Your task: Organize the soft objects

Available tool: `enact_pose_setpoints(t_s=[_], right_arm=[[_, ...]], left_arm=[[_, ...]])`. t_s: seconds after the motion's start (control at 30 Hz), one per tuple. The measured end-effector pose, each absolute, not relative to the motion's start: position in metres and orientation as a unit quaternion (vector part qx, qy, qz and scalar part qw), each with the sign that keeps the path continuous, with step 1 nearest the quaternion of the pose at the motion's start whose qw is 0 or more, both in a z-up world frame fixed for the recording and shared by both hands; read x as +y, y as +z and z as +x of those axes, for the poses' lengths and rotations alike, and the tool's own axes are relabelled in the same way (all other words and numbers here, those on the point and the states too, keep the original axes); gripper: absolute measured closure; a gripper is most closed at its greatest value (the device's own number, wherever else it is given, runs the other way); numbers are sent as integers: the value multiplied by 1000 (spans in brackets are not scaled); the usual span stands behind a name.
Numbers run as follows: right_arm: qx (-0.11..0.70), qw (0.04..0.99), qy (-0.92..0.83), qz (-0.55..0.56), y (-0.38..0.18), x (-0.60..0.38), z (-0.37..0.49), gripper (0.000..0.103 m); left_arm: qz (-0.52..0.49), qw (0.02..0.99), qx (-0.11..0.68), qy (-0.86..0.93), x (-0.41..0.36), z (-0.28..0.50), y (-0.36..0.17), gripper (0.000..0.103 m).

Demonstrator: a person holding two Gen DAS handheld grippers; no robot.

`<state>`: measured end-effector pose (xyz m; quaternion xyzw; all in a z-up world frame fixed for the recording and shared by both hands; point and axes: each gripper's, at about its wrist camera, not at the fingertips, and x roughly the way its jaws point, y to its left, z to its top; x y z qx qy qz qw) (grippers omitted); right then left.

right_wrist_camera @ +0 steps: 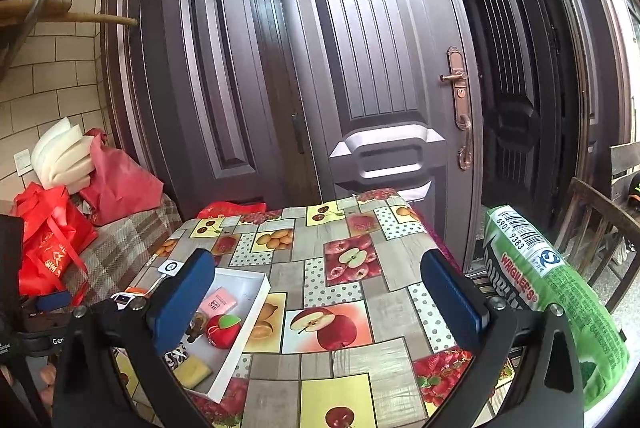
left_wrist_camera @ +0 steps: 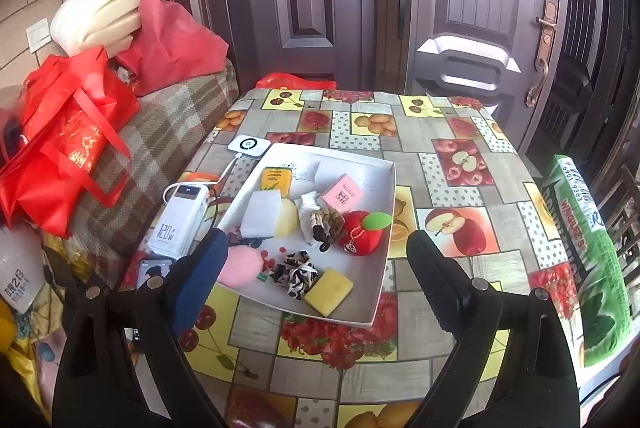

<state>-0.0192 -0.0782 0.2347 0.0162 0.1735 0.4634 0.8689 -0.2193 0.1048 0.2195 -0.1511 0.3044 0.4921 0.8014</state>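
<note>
White power bank (left_wrist_camera: 180,218) on fruit-print tablecloth (left_wrist_camera: 452,132), red bag (left_wrist_camera: 68,144) beside

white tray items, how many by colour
In the white tray, as the left wrist view shows it:
Yellow: 3, sponge, packet, wedge
Pink: 2, box, puff
Red: 1, plush apple
White: 1, foam pad
Black-and-white: 1, scrunchie
Brown: 1, braided tie
Total: 9

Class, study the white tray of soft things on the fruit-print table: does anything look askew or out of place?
Yes. The white cardboard tray lies skewed to the pattern of the fruit-print tablecloth. Inside, the things lie jumbled: a yellow sponge block by the near rim, a red plush apple beside braided hair ties.
</note>
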Motion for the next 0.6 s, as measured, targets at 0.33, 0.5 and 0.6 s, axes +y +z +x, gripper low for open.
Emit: enact_pose_setpoints(t_s=[0.33, 0.5, 0.6], right_arm=[[177, 870, 459, 16, 232, -77, -18, 0], [178, 871, 459, 15, 231, -77, -19, 0], [178, 871, 458, 15, 231, -78, -19, 0]], left_arm=[[-161, 804, 310, 482, 111, -219, 218, 11], [-160, 807, 306, 479, 111, -219, 218, 11], [-161, 808, 306, 476, 111, -219, 217, 12]])
